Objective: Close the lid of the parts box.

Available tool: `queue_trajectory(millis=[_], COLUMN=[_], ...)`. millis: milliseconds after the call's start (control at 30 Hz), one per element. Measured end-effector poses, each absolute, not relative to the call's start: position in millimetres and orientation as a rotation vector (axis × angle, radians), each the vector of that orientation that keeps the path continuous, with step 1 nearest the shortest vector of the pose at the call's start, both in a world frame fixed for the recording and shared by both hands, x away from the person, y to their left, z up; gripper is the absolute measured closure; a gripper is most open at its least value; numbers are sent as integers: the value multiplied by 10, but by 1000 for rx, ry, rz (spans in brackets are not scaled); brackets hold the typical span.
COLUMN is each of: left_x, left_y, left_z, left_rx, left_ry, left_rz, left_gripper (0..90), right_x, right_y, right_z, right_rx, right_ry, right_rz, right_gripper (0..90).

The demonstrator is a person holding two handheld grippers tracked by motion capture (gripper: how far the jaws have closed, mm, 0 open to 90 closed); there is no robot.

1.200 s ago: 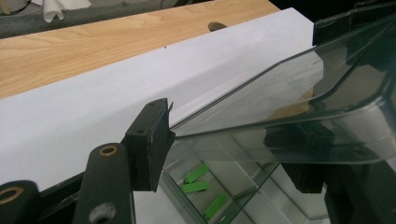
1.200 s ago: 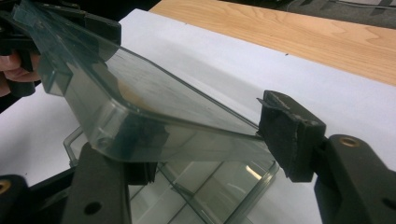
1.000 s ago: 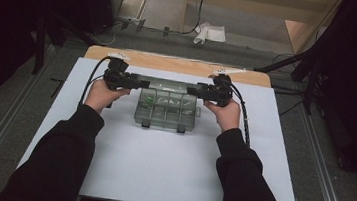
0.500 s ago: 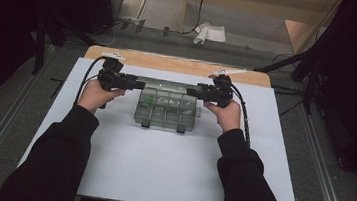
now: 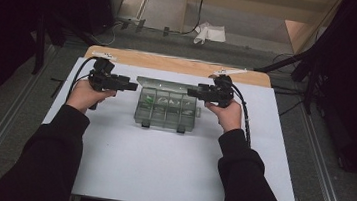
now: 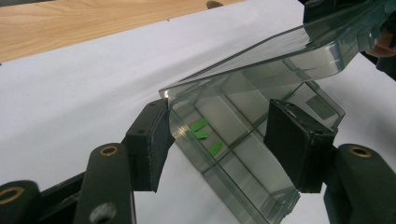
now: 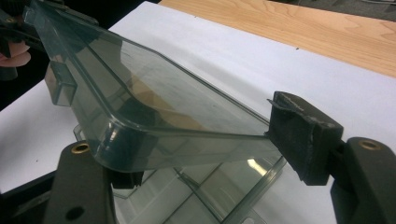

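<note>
1. The clear compartment box (image 5: 167, 110) sat mid-table on the white sheet (image 5: 159, 169), its lid (image 5: 168, 86) raised at a tilt.
2. Small green pieces (image 6: 201, 135) lay in one end compartment.
3. The right gripper (image 5: 198, 92) had just been opening; the lid's end lay between its spread jaws.
4. The left gripper (image 5: 130, 85), jaws apart and gripping nothing, hung beside the box's other end.
5. Bare wooden tabletop (image 5: 170, 63) showed behind.

box lid (image 7: 154, 98) hiding one claw pad, green bits (image 6: 203, 135) in compartments too small to identify
</note>
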State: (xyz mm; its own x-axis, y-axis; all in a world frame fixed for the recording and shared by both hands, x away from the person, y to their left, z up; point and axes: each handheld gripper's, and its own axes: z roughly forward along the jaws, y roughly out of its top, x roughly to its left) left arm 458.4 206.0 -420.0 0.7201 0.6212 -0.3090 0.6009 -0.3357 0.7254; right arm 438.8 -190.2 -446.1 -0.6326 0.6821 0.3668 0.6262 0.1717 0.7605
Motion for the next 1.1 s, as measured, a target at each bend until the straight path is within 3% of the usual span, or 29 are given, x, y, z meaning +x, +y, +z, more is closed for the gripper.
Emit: queue_trajectory(millis=[233, 667, 1100], left_x=[4580, 4571, 4572], left_y=[2147, 2082, 1942], left_z=[-4168, -4071, -3936], left_rx=[2040, 2026, 2027], left_ry=[986, 981, 911], left_rz=[47, 80, 116], left_gripper=[459, 875, 895], right_x=[4383, 4382, 4343], right_y=[-1916, -1908, -1904], right_z=[-4448, -4455, -4431], right_rx=[1323, 1302, 1300], right_ry=[2363, 2371, 2368], right_rz=[1486, 1480, 1477], right_gripper=[333, 331, 330])
